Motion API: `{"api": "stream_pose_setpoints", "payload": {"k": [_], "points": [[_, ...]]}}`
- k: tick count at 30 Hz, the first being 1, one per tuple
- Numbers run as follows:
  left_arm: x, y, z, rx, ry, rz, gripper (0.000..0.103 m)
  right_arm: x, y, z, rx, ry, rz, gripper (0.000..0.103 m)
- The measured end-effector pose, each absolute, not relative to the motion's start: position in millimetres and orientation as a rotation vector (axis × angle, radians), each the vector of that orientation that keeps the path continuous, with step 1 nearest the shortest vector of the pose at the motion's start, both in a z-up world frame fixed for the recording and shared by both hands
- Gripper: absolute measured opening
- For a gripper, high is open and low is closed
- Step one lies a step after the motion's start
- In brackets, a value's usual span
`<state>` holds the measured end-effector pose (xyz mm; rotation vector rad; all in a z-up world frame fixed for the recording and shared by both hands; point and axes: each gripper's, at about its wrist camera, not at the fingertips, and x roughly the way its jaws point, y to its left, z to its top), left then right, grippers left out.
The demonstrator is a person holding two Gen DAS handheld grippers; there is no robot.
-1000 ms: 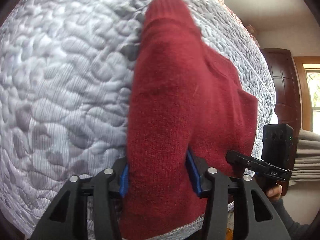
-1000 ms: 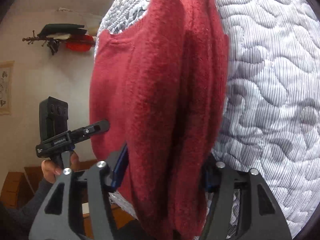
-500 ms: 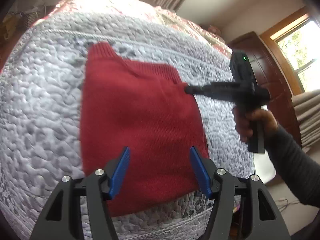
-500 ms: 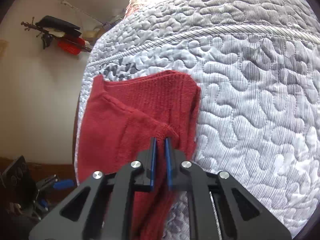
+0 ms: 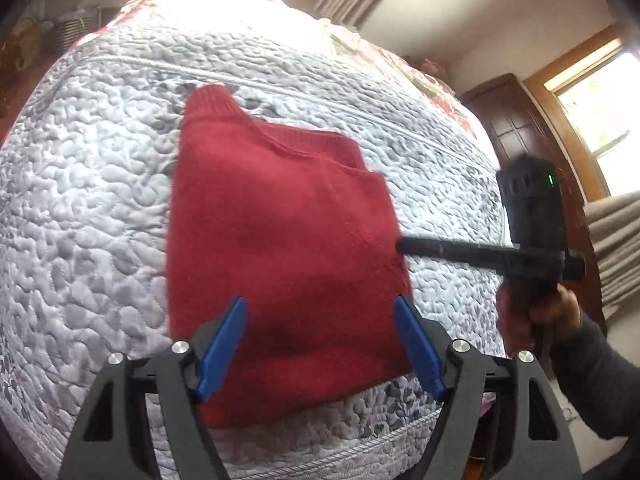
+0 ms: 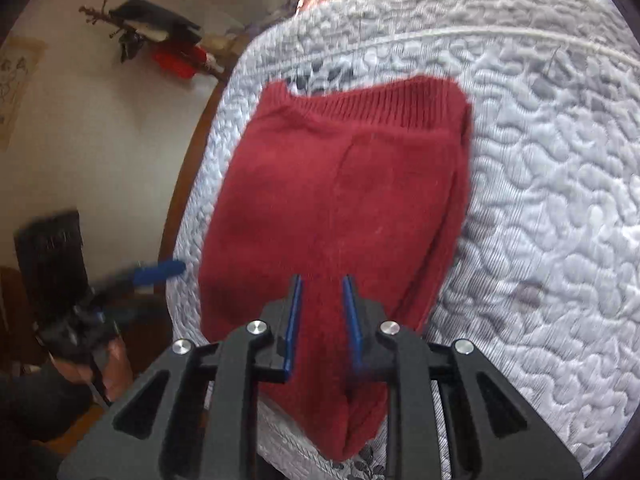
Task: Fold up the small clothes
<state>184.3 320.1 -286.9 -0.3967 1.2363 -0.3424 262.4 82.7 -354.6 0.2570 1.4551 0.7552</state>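
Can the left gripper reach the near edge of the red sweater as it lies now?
Probably yes. The left gripper is open just above the red sweater, which lies flat on the quilt, with nothing between.

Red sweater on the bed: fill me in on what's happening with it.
A person holding a gripper in each hand is folding a red sweater on a white quilted bed. The sweater lies folded into a rough rectangle near the bed's edge. The left gripper hovers over its near end with jaws wide open, gripping nothing. The right gripper sits at the sweater's side edge with jaws slightly apart, no cloth clearly pinched between them.
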Motion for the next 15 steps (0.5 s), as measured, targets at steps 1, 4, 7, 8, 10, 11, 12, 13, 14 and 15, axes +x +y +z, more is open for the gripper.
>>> {"api": "stream_pose_setpoints", "payload": {"k": [1, 4, 7, 8, 10, 11, 12, 13, 14, 15], "points": [[191.4, 322.8, -296.4, -0.395, 1.265, -0.323, 0.076, 258.2, 83.1, -366.6, 0.231, 1.470, 0.732, 0.016], [199.4, 324.3, -323.4, -0.339, 1.330, -0.334, 0.075, 259.0, 66.1, -389.6, 0.253, 1.478, 0.666, 0.006], [200.3, 314.5, -329.5, -0.258, 1.339, -0.336, 0.078, 257.1, 54.4, -377.7, 0.273, 1.465, 0.636, 0.002], [200.2, 315.4, -328.6, -0.266, 1.338, -0.333, 0.079, 252.8, 51.0, -366.6, 0.280, 1.454, 0.637, 0.011], [196.8, 316.3, -322.8, -0.291, 1.333, -0.327, 0.080, 240.6, 50.1, -343.6, 0.295, 1.415, 0.654, 0.020], [194.0, 318.3, -317.6, -0.309, 1.326, -0.327, 0.080, 232.7, 51.1, -334.8, 0.297, 1.404, 0.661, 0.020], [191.4, 320.3, -312.0, -0.330, 1.318, -0.326, 0.080, 223.8, 52.9, -328.7, 0.298, 1.401, 0.670, 0.020], [188.1, 321.6, -309.3, -0.346, 1.310, -0.322, 0.080, 214.9, 55.4, -326.1, 0.303, 1.407, 0.686, 0.020], [183.1, 322.9, -306.4, -0.355, 1.304, -0.317, 0.080, 205.7, 58.5, -328.2, 0.305, 1.423, 0.701, 0.020], [179.0, 324.0, -305.9, -0.360, 1.302, -0.313, 0.082, 198.9, 62.5, -333.4, 0.288, 1.444, 0.697, 0.020]]}}
